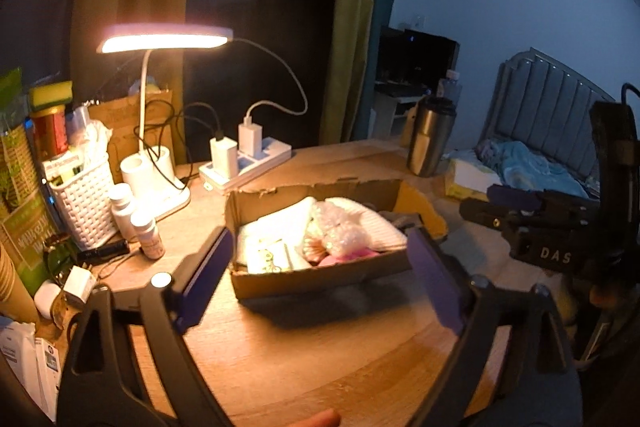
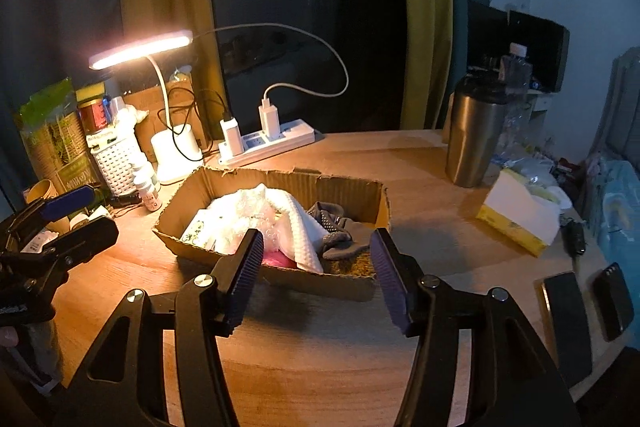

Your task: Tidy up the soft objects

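A shallow cardboard box [image 1: 320, 277] [image 2: 276, 183] sits on the wooden table and holds soft things: a white waffle cloth [image 2: 298, 227] [image 1: 288, 217], bubble wrap [image 1: 340, 231] [image 2: 256, 215], a pink item [image 1: 340, 258] [image 2: 276, 261], grey socks [image 2: 338, 233] and a printed pack [image 1: 268, 257] [image 2: 196, 229]. My left gripper [image 1: 320, 263] is open and empty just in front of the box. My right gripper [image 2: 316, 267] is open and empty at the box's near edge. The right gripper also shows at the right of the left wrist view [image 1: 560, 227], the left one at the left of the right wrist view [image 2: 68, 219].
A lit desk lamp [image 1: 160, 39] [image 2: 140, 49], a power strip [image 1: 248, 163] [image 2: 268, 143], a white basket [image 1: 86, 199], small bottles [image 1: 148, 233], a steel tumbler [image 1: 430, 137] [image 2: 474, 131], a tissue box [image 2: 520, 215] and two phones [image 2: 584, 303] stand around the box. A bed [image 1: 540, 147] lies beyond the table.
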Action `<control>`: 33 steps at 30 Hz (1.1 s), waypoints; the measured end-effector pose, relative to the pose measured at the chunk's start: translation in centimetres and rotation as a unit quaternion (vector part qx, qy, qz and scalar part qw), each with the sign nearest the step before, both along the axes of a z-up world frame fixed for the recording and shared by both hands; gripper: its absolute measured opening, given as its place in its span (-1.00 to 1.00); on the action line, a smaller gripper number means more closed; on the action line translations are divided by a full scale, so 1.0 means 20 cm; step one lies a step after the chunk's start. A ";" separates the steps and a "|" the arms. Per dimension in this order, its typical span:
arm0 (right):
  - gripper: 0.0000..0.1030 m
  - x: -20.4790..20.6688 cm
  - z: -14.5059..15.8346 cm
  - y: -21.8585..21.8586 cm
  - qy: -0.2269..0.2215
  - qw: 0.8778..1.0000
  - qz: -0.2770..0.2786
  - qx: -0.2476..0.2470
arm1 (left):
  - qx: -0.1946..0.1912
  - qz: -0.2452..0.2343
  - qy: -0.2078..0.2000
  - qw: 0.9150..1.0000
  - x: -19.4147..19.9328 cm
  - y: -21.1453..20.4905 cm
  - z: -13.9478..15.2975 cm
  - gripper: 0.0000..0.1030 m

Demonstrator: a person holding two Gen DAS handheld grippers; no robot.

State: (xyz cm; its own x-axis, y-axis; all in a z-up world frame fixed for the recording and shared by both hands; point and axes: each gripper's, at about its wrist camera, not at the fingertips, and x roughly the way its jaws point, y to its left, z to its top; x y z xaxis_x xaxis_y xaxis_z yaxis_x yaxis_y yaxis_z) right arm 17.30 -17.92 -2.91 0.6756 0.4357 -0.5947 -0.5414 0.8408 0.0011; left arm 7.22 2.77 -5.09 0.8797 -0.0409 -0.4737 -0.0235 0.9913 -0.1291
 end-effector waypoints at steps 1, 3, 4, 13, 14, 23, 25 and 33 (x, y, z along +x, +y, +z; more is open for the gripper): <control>0.15 -0.02 0.01 -0.01 -0.004 1.000 -0.001 0.000 | 0.002 0.000 -0.004 1.000 -0.01 -0.01 0.01 0.77; 0.17 -0.05 0.04 -0.02 -0.014 1.000 -0.004 0.000 | 0.003 0.000 -0.008 1.000 -0.03 -0.02 0.03 0.78; 0.18 -0.07 0.05 -0.03 -0.019 1.000 -0.004 0.000 | 0.004 0.001 -0.011 1.000 -0.05 -0.02 0.05 0.79; 0.39 -0.18 0.18 -0.11 -0.062 0.998 -0.019 0.015 | 0.017 0.006 -0.035 0.999 -0.15 -0.04 0.16 0.83; 0.40 -0.19 0.19 -0.12 -0.065 0.998 -0.020 0.017 | 0.019 0.007 -0.038 0.999 -0.16 -0.04 0.17 0.83; 0.41 -0.27 0.32 -0.17 -0.107 0.994 -0.029 0.026 | 0.033 0.018 -0.065 0.997 -0.20 -0.08 0.29 0.91; 0.41 -0.29 0.35 -0.18 -0.117 0.992 -0.030 0.027 | 0.035 0.021 -0.071 0.997 -0.20 -0.08 0.32 0.93; 0.41 -0.29 0.44 -0.19 -0.135 0.990 -0.032 0.033 | 0.037 0.021 -0.087 0.995 -0.18 -0.10 0.39 0.94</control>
State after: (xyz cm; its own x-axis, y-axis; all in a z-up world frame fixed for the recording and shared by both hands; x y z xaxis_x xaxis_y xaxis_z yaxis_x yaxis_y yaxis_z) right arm 11.42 -21.80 5.80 0.8332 0.4192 -0.3606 -0.4753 0.8762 -0.0797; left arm 3.60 0.75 2.78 0.9491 0.0276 -0.3136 -0.0492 0.9969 -0.0612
